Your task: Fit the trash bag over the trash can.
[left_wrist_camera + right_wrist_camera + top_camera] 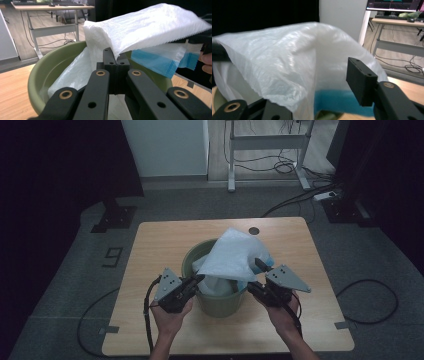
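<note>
One green bucket [218, 301] stands on the worktop [150, 250], near the middle of its front edge, and one white plastic bag [227, 256] with a blue band along its mouth sits partly in it, the rest rising above the rim and leaning toward the far right corner. Two hand-held grippers flank the bucket. The left hand-held gripper [116, 60], at the bucket's left rim, has its jaws pressed together, pinching the bag's white edge. The right hand-held gripper [256, 276], at the right rim, has its jaws spread, the bag's film lying loosely between them, not squeezed.
</note>
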A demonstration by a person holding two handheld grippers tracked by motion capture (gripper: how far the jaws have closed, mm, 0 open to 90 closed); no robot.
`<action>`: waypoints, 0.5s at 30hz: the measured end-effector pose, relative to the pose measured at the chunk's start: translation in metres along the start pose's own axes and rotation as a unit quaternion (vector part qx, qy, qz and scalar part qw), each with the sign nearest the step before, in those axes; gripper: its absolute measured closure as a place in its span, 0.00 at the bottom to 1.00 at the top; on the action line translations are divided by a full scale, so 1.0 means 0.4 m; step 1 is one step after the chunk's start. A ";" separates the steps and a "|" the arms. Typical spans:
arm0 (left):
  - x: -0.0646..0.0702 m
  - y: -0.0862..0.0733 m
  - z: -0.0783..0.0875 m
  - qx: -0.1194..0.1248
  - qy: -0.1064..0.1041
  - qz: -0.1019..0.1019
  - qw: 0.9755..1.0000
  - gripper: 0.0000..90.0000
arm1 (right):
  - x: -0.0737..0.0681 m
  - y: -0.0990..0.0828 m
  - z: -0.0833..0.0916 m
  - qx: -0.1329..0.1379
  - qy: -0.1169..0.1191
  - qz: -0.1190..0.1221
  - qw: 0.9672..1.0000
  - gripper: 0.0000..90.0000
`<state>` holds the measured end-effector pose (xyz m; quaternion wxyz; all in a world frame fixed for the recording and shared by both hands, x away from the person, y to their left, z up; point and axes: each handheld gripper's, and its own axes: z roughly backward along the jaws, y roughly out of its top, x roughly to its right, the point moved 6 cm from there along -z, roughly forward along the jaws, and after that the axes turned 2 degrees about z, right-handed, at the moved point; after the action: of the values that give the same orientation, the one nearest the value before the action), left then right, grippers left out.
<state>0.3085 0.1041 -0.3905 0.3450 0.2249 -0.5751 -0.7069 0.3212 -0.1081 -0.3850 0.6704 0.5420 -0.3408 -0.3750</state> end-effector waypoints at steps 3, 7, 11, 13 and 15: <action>-0.006 0.001 0.002 0.002 0.003 0.005 1.000 1.00 | 0.000 -0.016 0.006 -0.007 -0.007 0.009 1.000 0.51; -0.015 0.003 0.002 0.007 0.003 0.017 1.000 1.00 | -0.006 -0.026 0.018 -0.006 -0.014 0.004 1.000 0.38; -0.023 0.005 0.004 0.011 0.003 0.028 1.000 1.00 | -0.011 -0.034 0.037 -0.002 -0.002 -0.016 1.000 0.37; -0.026 0.006 0.005 0.013 0.006 0.031 0.999 1.00 | -0.018 -0.037 0.044 -0.005 0.017 -0.028 0.999 0.44; -0.028 0.008 0.008 0.015 0.006 0.034 0.999 1.00 | -0.020 -0.034 0.052 -0.002 0.004 -0.006 1.000 0.49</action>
<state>0.3144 0.1141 -0.3875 0.3688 0.2146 -0.5911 -0.6845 0.2976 -0.1126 -0.3952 0.6704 0.5445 -0.3339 -0.3777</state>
